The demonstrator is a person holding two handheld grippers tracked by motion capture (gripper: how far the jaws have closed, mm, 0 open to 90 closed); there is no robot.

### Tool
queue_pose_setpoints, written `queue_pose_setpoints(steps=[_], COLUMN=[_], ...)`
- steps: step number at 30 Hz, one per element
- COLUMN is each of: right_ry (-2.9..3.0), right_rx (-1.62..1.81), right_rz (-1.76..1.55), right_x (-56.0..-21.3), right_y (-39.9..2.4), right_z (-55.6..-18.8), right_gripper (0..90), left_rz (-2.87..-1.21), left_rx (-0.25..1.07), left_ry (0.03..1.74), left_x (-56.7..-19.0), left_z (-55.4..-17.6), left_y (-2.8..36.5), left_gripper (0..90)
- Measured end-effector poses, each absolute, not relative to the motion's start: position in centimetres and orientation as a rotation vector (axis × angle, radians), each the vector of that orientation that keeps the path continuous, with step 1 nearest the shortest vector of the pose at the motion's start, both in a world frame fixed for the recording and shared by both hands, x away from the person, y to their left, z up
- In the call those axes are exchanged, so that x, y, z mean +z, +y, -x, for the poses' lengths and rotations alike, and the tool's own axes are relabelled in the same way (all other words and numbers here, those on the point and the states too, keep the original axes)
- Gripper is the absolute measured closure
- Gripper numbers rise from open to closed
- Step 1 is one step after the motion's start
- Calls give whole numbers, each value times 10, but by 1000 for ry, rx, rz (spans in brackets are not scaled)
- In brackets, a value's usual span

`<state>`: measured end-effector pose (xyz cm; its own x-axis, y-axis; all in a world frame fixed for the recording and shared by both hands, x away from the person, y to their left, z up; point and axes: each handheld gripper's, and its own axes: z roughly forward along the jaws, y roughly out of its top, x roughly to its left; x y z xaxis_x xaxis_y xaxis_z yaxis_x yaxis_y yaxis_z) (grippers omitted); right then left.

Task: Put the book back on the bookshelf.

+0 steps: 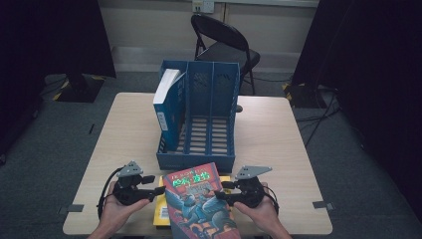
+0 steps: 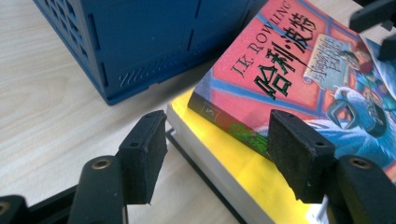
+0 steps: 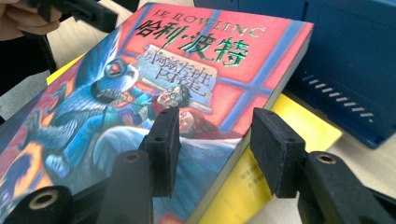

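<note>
L gripper [image 1: 149, 186]: fingers [image 2: 142, 154] wide, nothing held, straddling the left edges of the stack. Red book [image 1: 201, 204] lies between the two grippers, tilted atop a yellow book [image 2: 233, 163] at the table [image 1: 134, 129] front, just before the blue file rack [image 1: 199, 114]. R gripper [image 1: 222, 191]: fingers [image 3: 163, 149] part-open around the red book's right edge, not pinching. Best approach, imo: seat both pairs deep on opposite edges, squeeze evenly, lift level w/o dragging the yellow one.

I see a pale wooden table [image 1: 278, 129] on grey carpet [image 1: 45, 149], a black folding chair [image 1: 224, 42] behind it, dark curtains [image 1: 368, 59] either side, and a light wall [image 1: 149, 25].
</note>
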<state>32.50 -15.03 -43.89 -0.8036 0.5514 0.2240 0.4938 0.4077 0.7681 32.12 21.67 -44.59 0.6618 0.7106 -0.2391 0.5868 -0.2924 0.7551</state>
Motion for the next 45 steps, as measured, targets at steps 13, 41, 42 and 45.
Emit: queue_pose_setpoints(steps=[13, 41, 42, 45], right_ry=[2571, 2485, 2484, 2488], right_rx=[1396, 1354, 1359, 1367], right_rz=[-969, -1012, -1013, -1013], right_x=[-441, -441, -441, -441], right_y=[-160, -152, -152, -152], right_z=[-319, -308, -309, -311], right_gripper=[526, 460, 460, 461], left_rz=[-1971, -1984, -1985, -1968], left_rx=[149, 112, 121, 119], left_ry=[1037, 978, 979, 981], left_x=[-445, -445, -445, -446], left_z=[-338, -334, -337, -336], left_y=[211, 176, 175, 176], left_gripper=[379, 357, 352, 350])
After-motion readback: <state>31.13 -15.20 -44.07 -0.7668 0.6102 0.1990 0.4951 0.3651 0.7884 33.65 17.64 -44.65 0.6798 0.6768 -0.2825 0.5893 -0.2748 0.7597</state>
